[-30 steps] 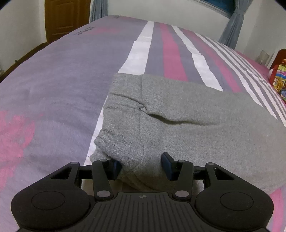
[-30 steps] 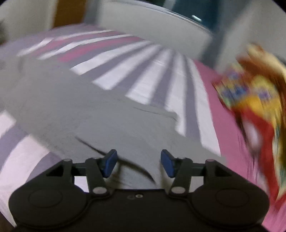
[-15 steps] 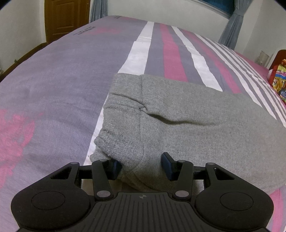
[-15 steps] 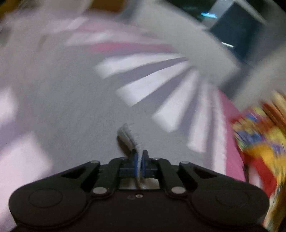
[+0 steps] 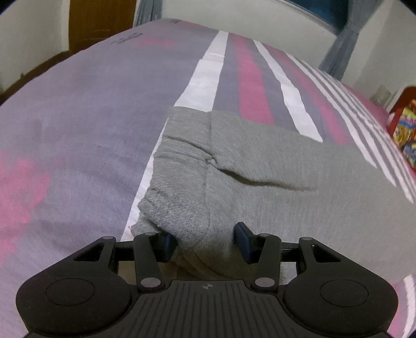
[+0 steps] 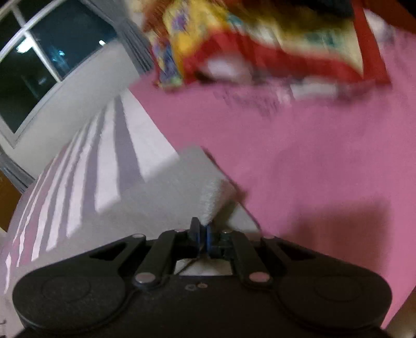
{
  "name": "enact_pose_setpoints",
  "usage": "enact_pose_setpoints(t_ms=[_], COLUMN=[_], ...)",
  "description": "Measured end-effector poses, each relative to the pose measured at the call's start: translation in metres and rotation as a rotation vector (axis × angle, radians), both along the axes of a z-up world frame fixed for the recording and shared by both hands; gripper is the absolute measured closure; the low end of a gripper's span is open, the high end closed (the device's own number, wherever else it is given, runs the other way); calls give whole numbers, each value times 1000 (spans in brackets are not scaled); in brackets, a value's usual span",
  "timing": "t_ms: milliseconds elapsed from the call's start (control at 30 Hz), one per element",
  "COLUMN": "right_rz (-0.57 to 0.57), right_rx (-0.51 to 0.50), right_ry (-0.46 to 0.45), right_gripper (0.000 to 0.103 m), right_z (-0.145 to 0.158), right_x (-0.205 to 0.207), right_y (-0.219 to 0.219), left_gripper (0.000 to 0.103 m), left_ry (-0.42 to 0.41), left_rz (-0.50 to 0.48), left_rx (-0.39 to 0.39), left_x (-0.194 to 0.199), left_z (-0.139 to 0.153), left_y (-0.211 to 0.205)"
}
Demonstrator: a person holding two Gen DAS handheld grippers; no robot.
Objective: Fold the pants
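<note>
Grey sweatpants (image 5: 260, 179) lie spread on the striped bed, waistband end toward the left. My left gripper (image 5: 205, 241) is open, with its fingers on either side of a bunched waistband corner at the near edge. My right gripper (image 6: 202, 235) is shut on the pants' leg-end edge (image 6: 213, 197), which stands lifted above the pink sheet. The right wrist view is blurred.
The bed cover (image 5: 104, 124) is purple with white and pink stripes. A colourful red and yellow pillow (image 6: 234, 44) lies at the head of the bed, on the pink sheet (image 6: 312, 156). A wooden door (image 5: 96, 23) and a window (image 6: 46, 59) are behind.
My right gripper shut on the leg-end fabric, lifted it and swung toward the pillow side. My left gripper stayed open around the waistband corner.
</note>
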State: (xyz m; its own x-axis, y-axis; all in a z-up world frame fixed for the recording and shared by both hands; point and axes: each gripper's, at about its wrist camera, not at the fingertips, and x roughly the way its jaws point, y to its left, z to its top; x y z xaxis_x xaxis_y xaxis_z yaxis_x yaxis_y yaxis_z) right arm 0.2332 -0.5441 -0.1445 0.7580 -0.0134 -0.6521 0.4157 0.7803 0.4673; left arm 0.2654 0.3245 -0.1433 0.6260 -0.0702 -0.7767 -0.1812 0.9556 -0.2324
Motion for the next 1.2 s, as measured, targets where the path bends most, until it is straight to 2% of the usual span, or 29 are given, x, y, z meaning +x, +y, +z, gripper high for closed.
enact_pose_setpoints(t_ms=[100, 167, 233, 300, 367, 400, 433, 500, 533, 600, 633, 667, 700, 733, 800, 900, 967, 1033, 1067, 1100, 1133, 1200], right_rz=[-25, -19, -6, 5, 6, 3, 15, 39, 42, 25, 44, 93, 169, 237, 403, 689, 816, 864, 869, 856, 844, 836], right_rx=[36, 32, 26, 11, -19, -35, -53, -126, -149, -295, -344, -335, -305, -304, -325, -271, -259, -234, -236, -257, -261, -281], right_ry=[-21, -32, -72, -102, -76, -16, 42, 58, 62, 44, 9, -28, -58, -73, -98, -109, -110, -99, -53, 24, 58, 72], right_gripper=[99, 99, 99, 99, 99, 99, 102, 99, 91, 77, 77, 78, 85, 85, 85, 85, 86, 85, 85, 85, 85, 82], right_z=[0, 4, 12, 17, 16, 6, -4, -4, 2, 22, 31, 39, 44, 46, 46, 33, 21, 9, 1, -10, -15, -1], right_x=[2, 3, 0, -8, -9, -4, 3, 4, 4, -5, -11, -15, -16, -13, -1, 27, 43, 60, 71, 83, 89, 96], right_y=[-3, -1, -3, -1, 0, -1, -1, 9, 14, 30, 40, 48, 61, 77, 126, 210, 256, 289, 300, 311, 317, 325], left_gripper=[61, 76, 80, 81, 81, 81, 79, 74, 70, 53, 49, 49, 49, 49, 49, 49, 49, 49, 49, 49, 49, 49], left_ry=[-22, -51, -100, -139, -122, -76, -66, -76, -82, -96, -126, -170, -215, -253, -281, -263, -269, -281, -241, -146, -145, -116], left_rz=[28, 55, 79, 81, 78, 70, 51, 54, 53, 86, 133, 164, 171, 169, 54, -146, -187, -189, -182, -187, -192, -186], left_rx=[-25, -57, -109, -118, -92, -74, -56, -60, -57, 6, 59, 101, 102, 89, 65, 86, 97, 76, 58, 52, 70, 69], left_x=[-2, -4, -10, -14, -15, -12, -12, -15, -19, -33, -44, -55, -63, -69, -65, -43, -27, -13, -3, 12, 14, 20], left_z=[3, 5, 8, 13, 7, -2, -6, -2, 3, 14, 23, 34, 42, 49, 50, 34, 23, 17, 10, -4, -9, 2], left_y=[4, 9, 16, 18, 18, 17, 15, 14, 14, 13, 12, 8, 1, -12, -48, -116, -145, -159, -161, -164, -169, -170])
